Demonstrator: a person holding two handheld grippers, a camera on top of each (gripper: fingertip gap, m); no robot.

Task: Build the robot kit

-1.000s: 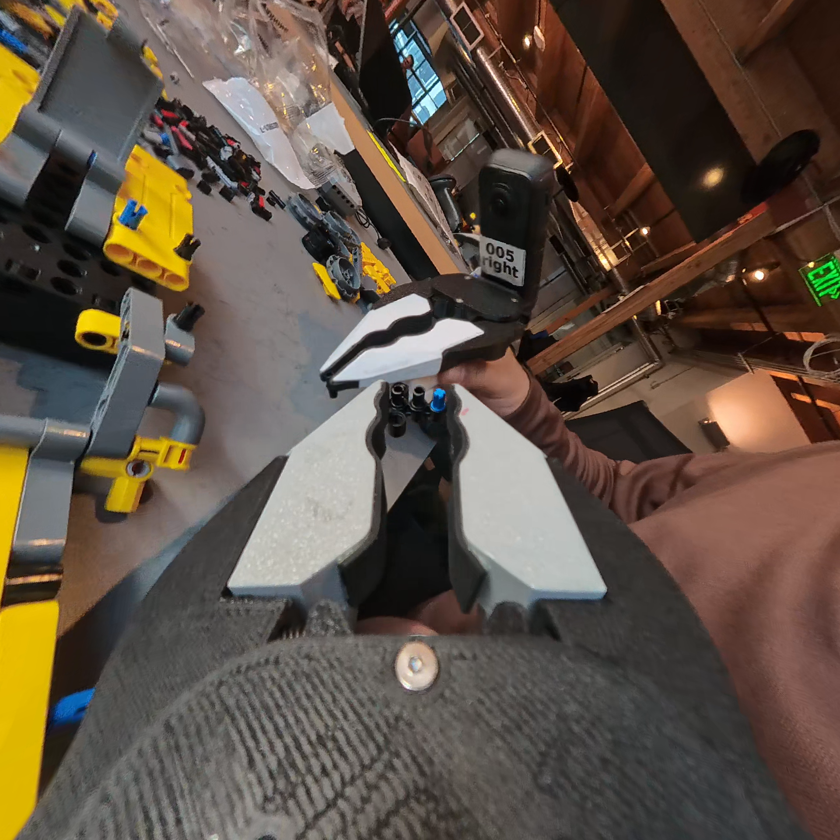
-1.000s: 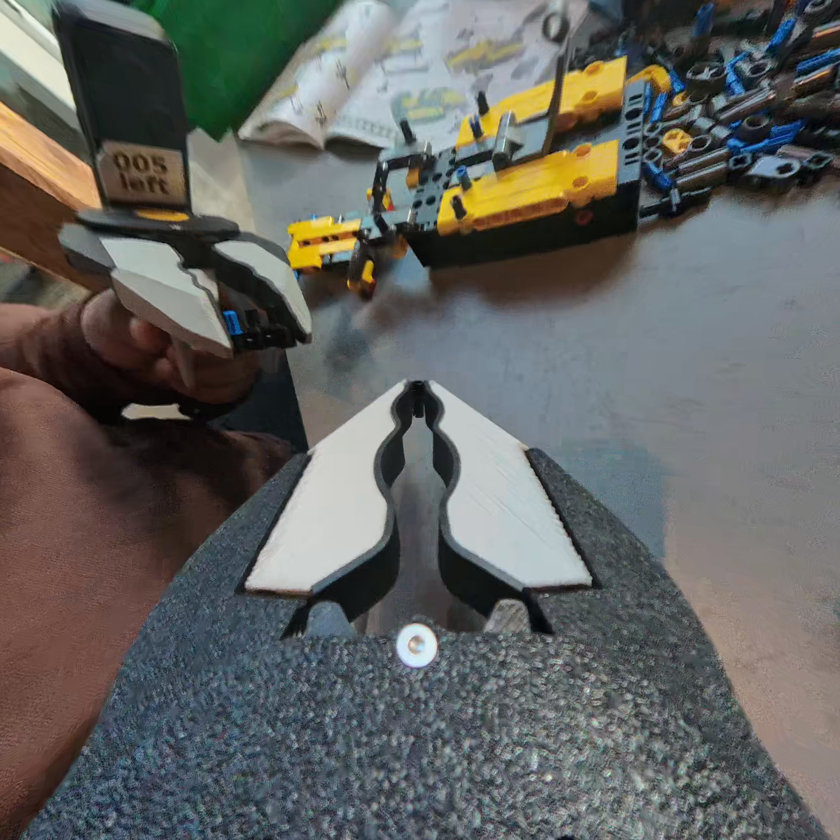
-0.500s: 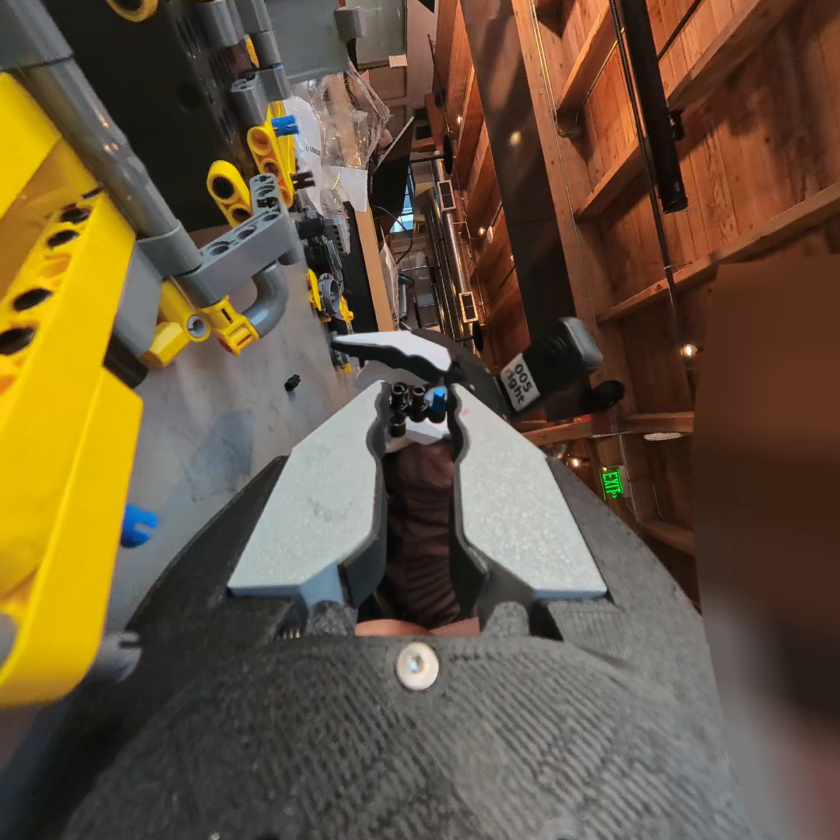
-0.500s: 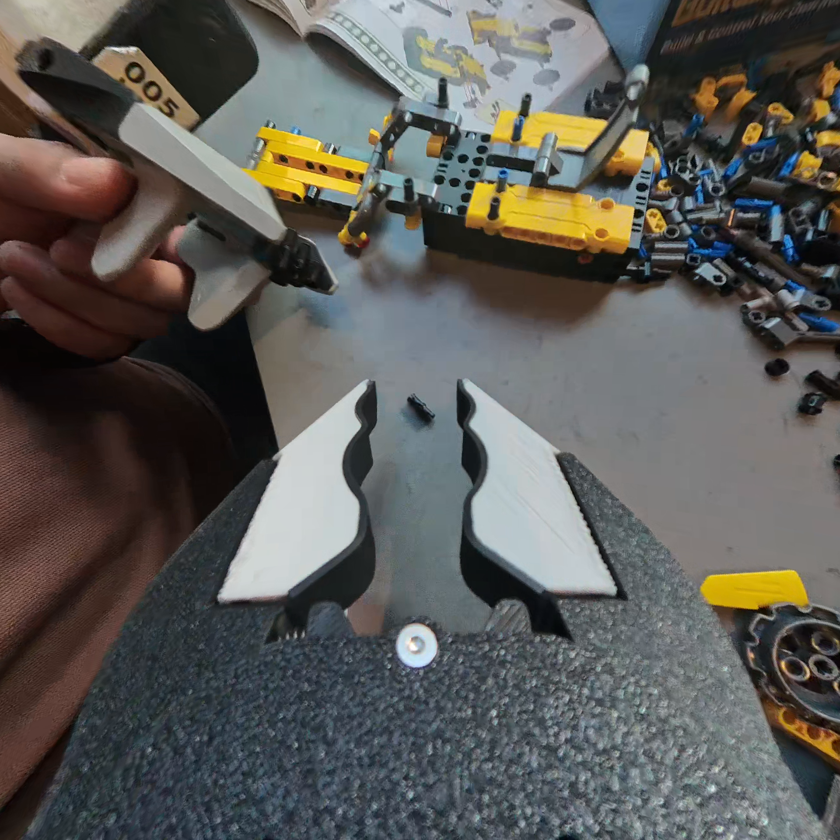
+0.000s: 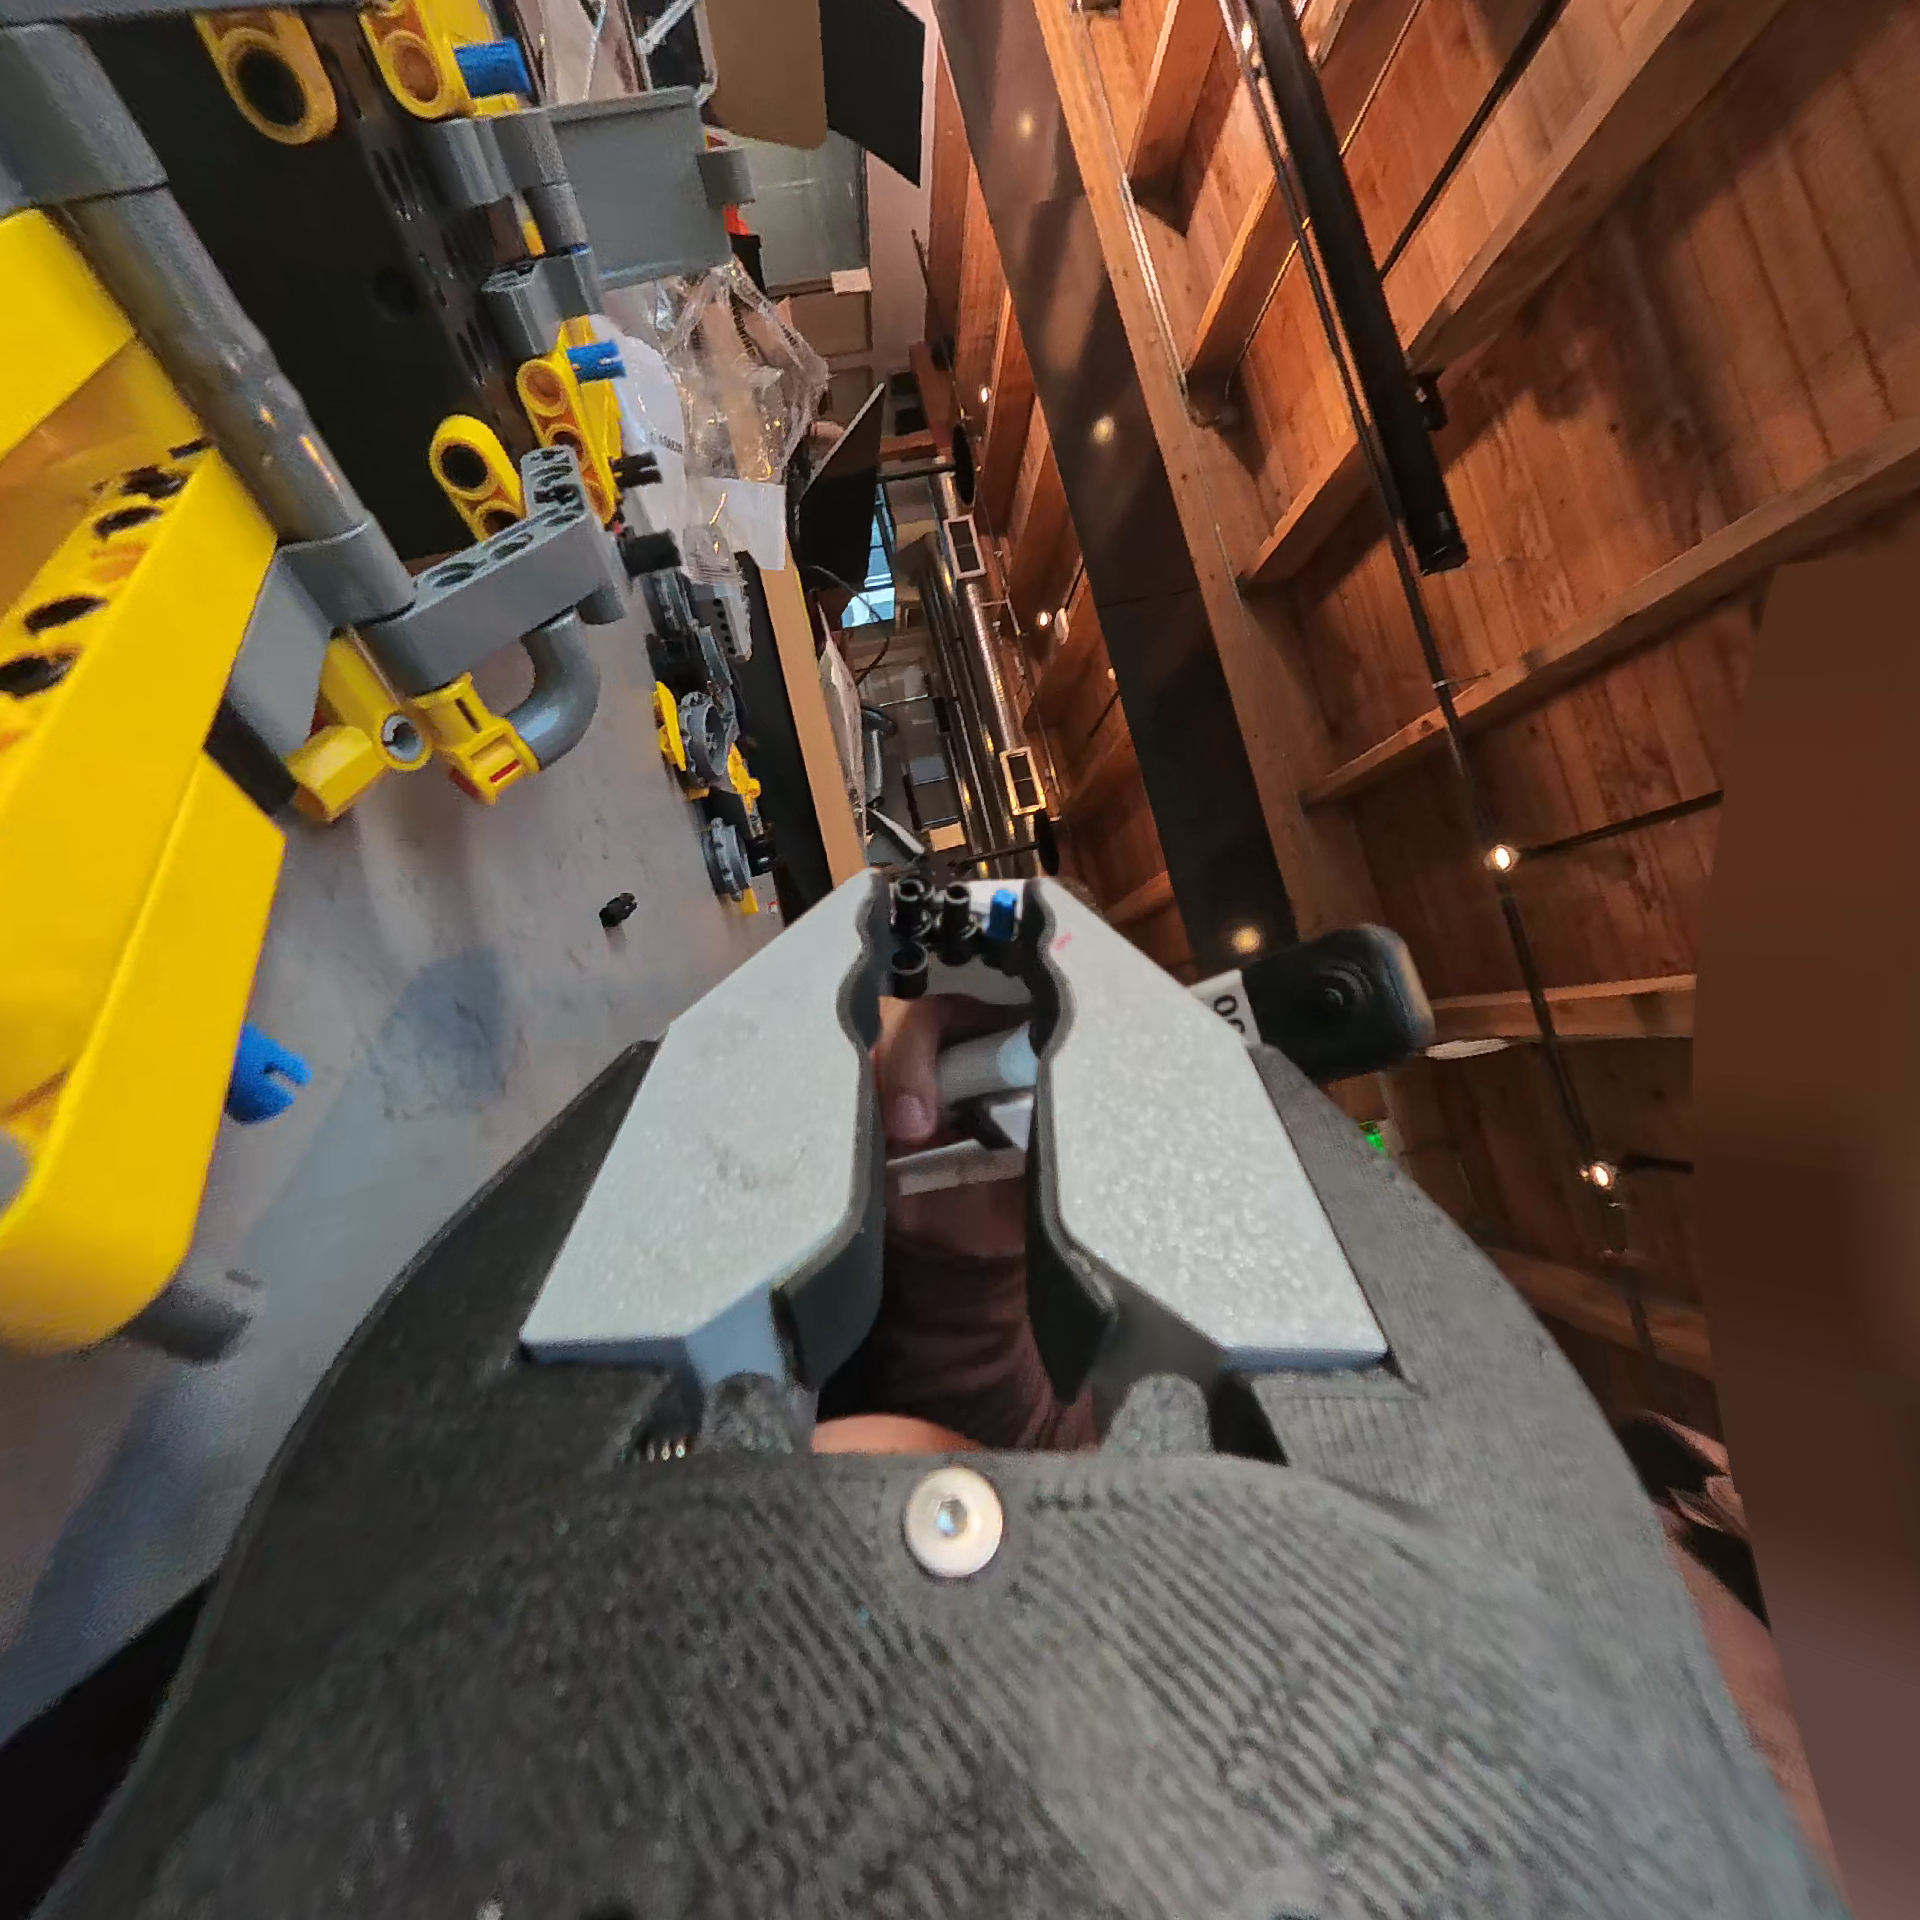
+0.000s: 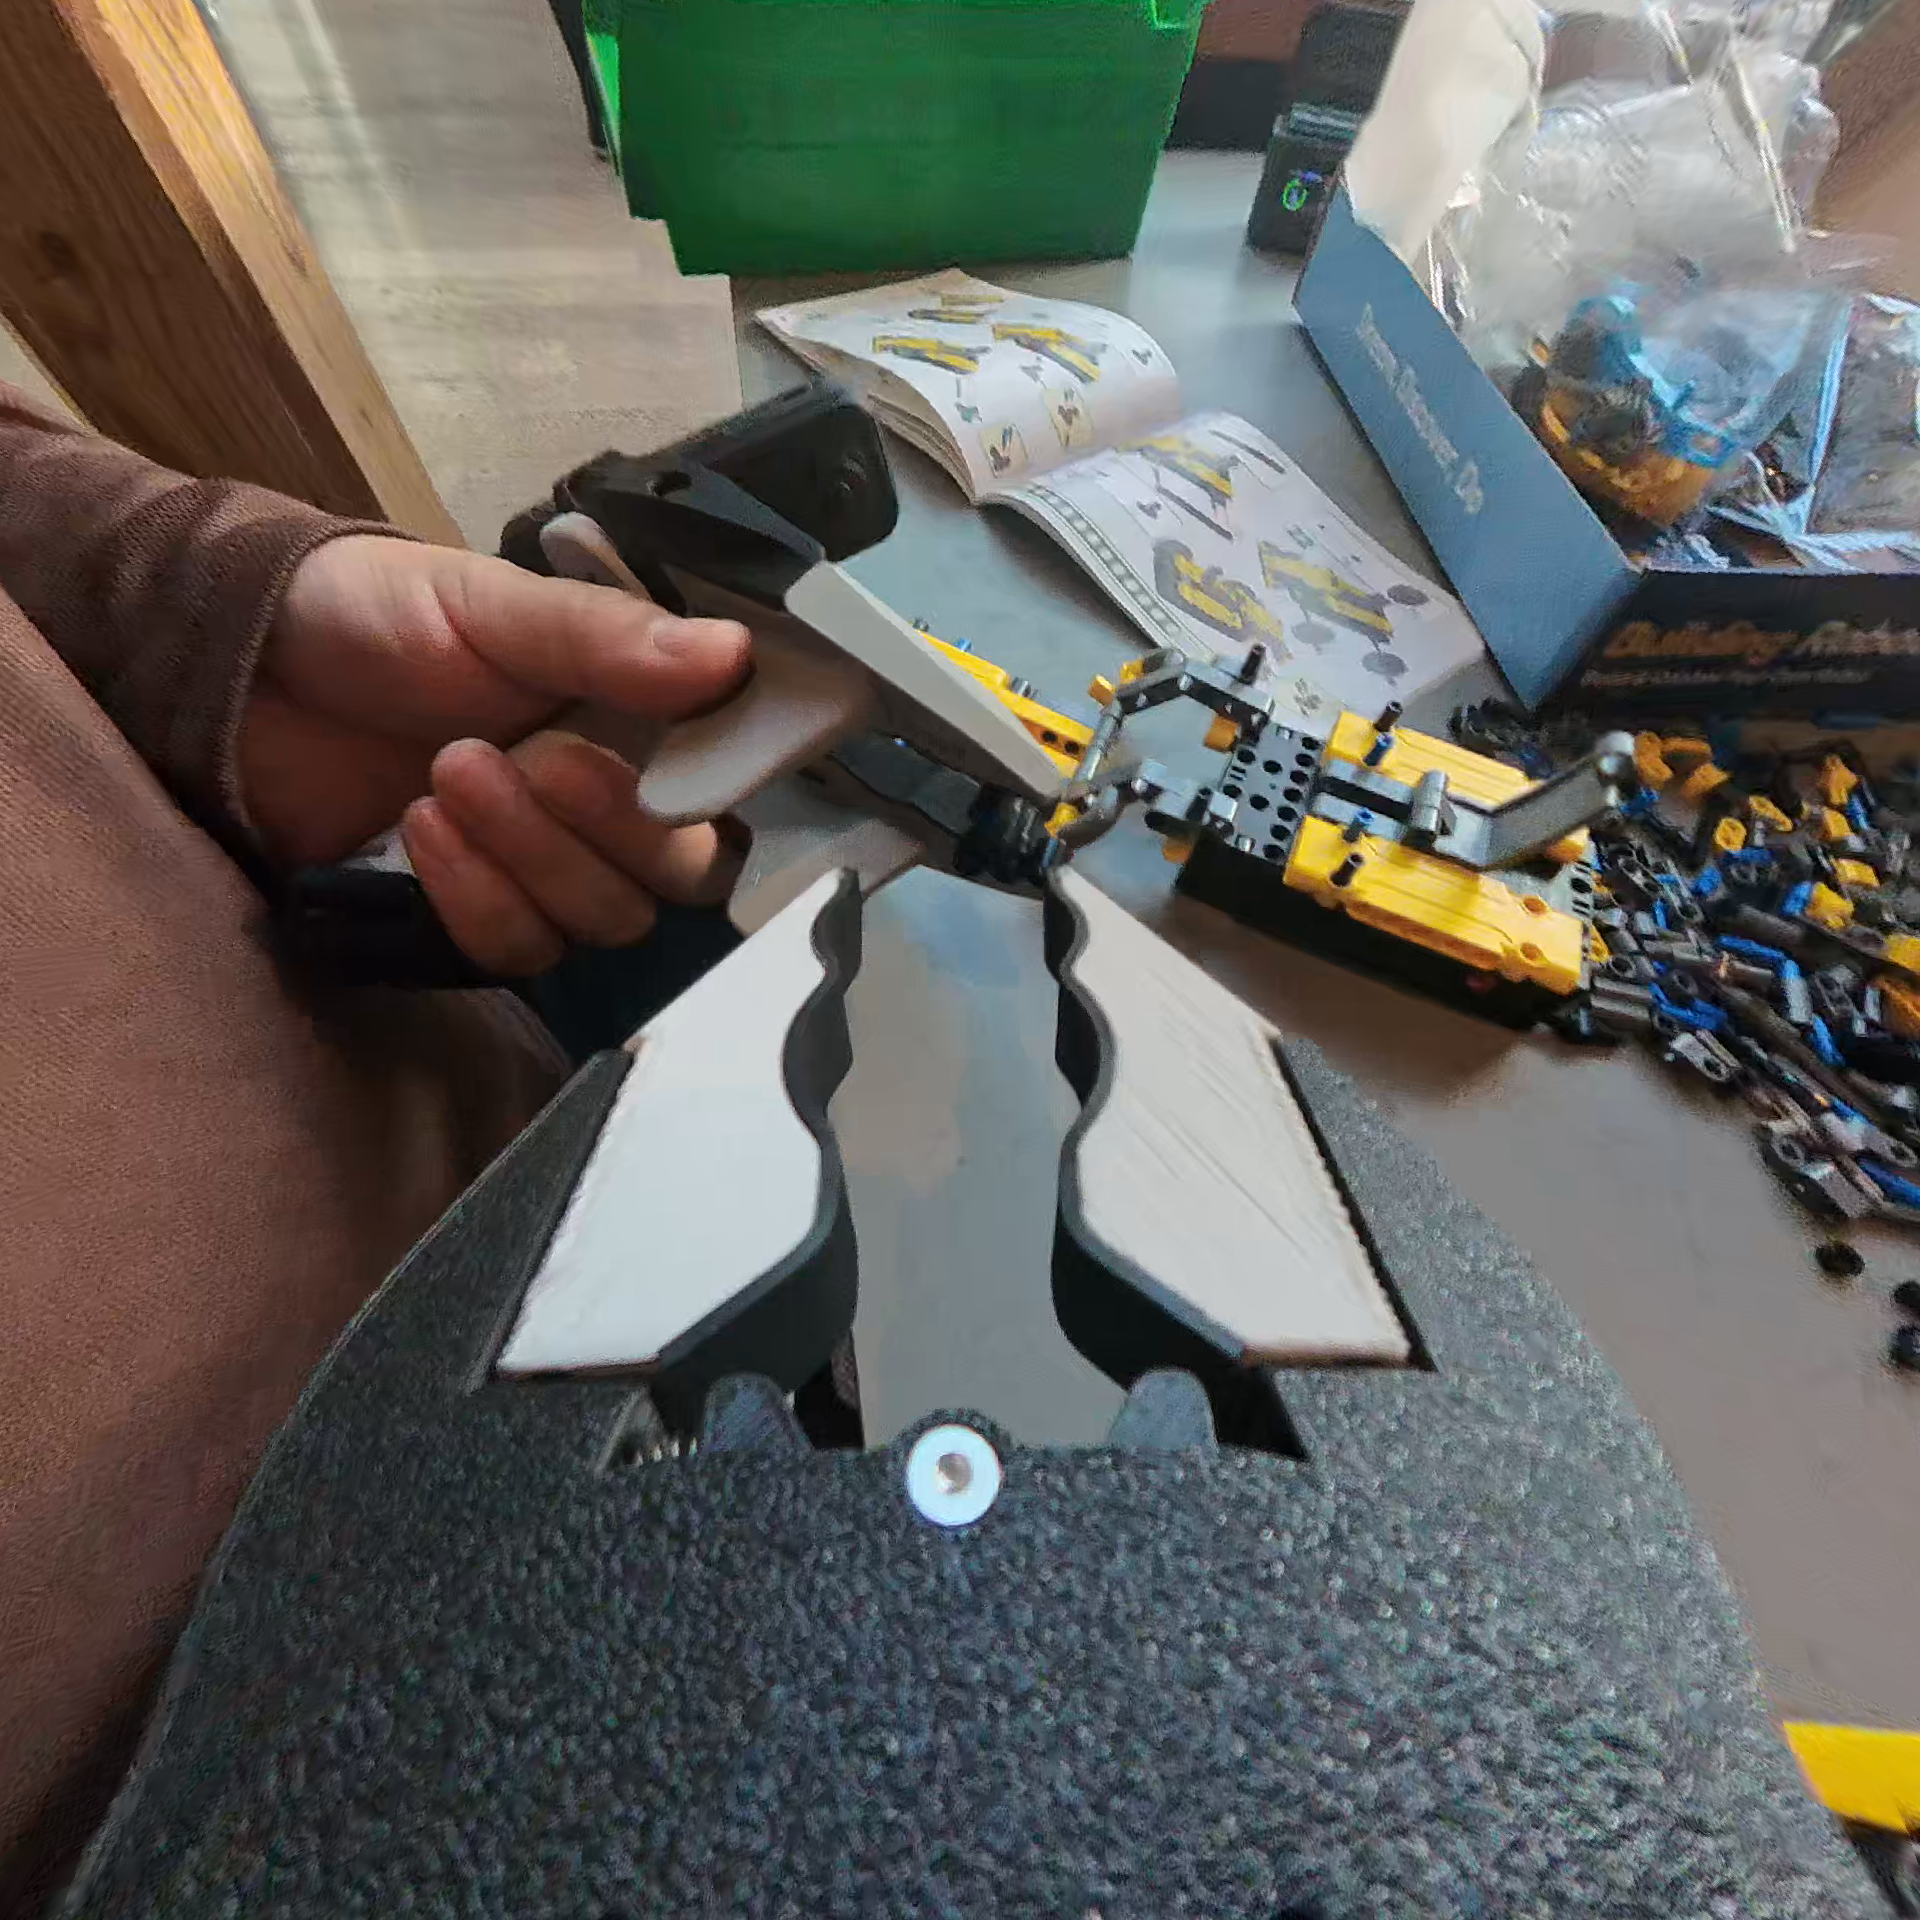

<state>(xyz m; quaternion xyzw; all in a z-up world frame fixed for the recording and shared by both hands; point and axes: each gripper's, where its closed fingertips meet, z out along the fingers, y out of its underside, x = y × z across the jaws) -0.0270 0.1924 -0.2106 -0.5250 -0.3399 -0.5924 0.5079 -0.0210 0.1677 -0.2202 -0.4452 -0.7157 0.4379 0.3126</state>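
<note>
The grey bench (image 6: 1507, 1195) carries everything. In the right wrist view a green box (image 6: 894, 114) stands at the far edge at 12 o'clock; a blue carton (image 6: 1455, 447) stuffed with clear plastic bags (image 6: 1621, 156) sits at 1 o'clock; an open instruction booklet (image 6: 1091, 436) lies between them.

Nearer, at 2 o'clock from the right gripper (image 6: 951, 883), is a yellow and black brick model (image 6: 1382, 831) with grey linkage arms; a loose pile of small parts (image 6: 1766, 987), black, blue and yellow, spreads from it toward 3 o'clock.

A hand (image 6: 499, 727) in a brown sleeve at 10 o'clock squeezes the trigger of the left gripper (image 5: 956, 904); that gripper is clenched on a small black connector piece (image 5: 925, 935) with a blue pin in it, held at the very tips and lifted clear of the bench.

The right gripper is released and holds nothing; its jaws stand apart, with the left gripper's loaded tips just beyond them at 12 o'clock, near but not touching.

In the left wrist view the model fills the side from 9 to 11 o'clock; a lone black pin (image 5: 617, 908) lies on the bench just beside the left gripper's tips at 9 o'clock.

My judgement: a piece pinched this far out on the tips can twist or pop loose; even trigger pressure and a steady wrist would serve best; any contact from the other gripper should be square, on the black body and not the blue pin.
</note>
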